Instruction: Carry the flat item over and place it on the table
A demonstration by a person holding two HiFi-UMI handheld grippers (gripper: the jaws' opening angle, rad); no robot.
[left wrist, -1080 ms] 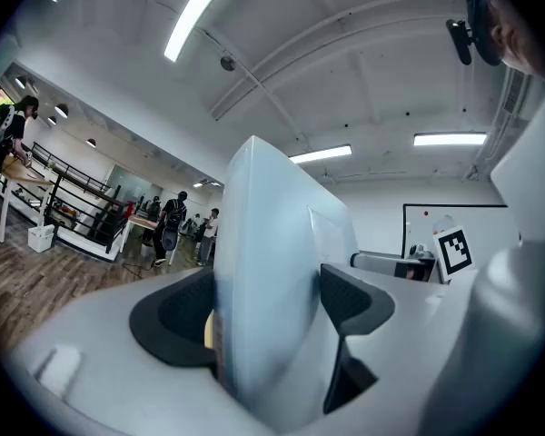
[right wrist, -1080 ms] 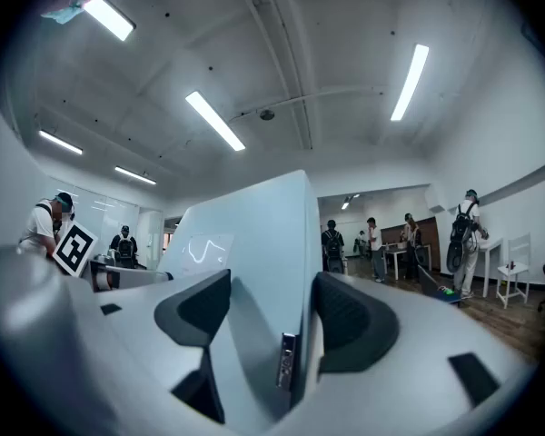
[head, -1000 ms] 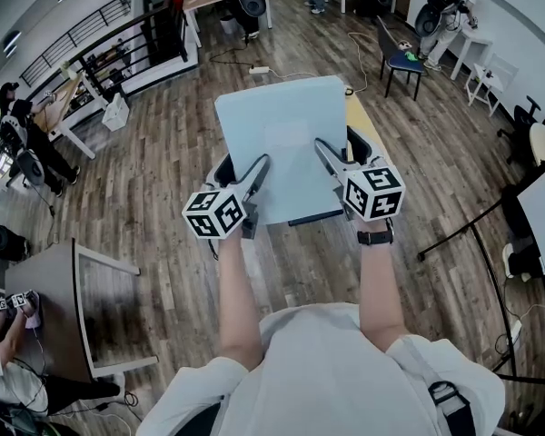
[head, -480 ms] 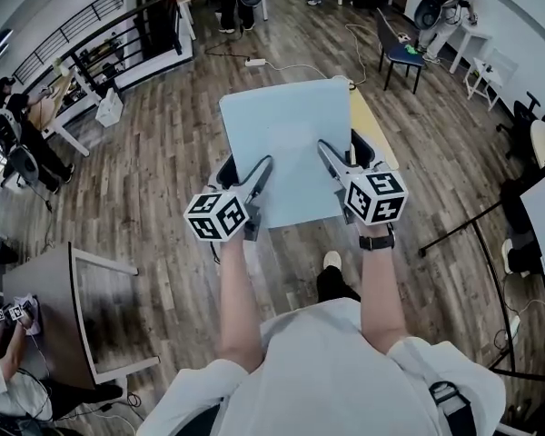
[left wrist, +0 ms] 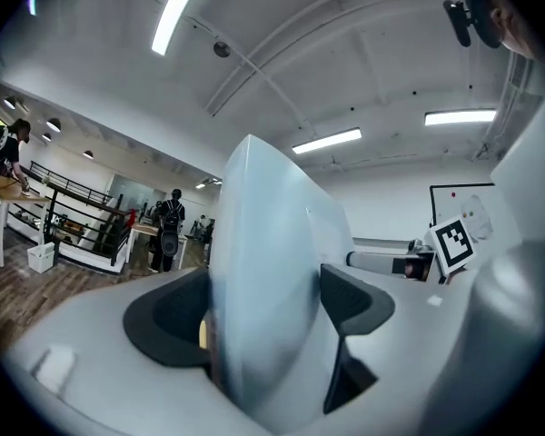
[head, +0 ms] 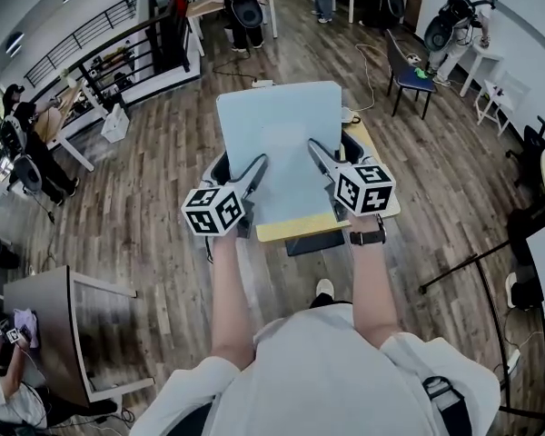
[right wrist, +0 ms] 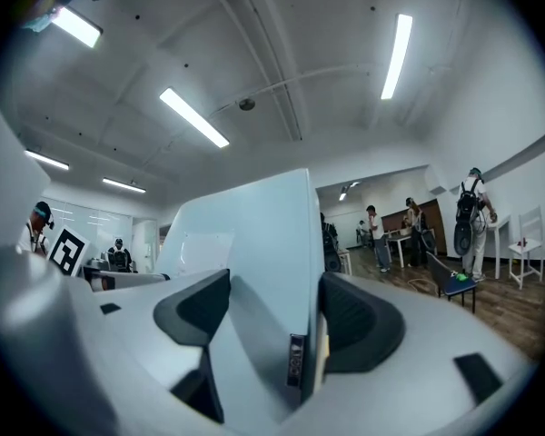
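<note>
Pale blue board [head: 280, 143] carried in both claws.
The left claw [head: 257, 167] and right claw [head: 316, 150] each clamp its near edge, holding it flat above the yellow-topped table [head: 295, 228].

Brown wood-plank floor [head: 163, 180] throughout. Black railing [head: 100, 62] at far left. White wall [head: 527, 7] on right, white chair [head: 501, 94] near it. Dark chair [head: 409, 69] with blue seat towards far end. Yellow-topped worktop [head: 295, 228] mid-room; brown table [head: 36, 307] at near left. White ceiling [left wrist: 345, 62] overhead, lit by long strip lights [right wrist: 193, 116].
</note>
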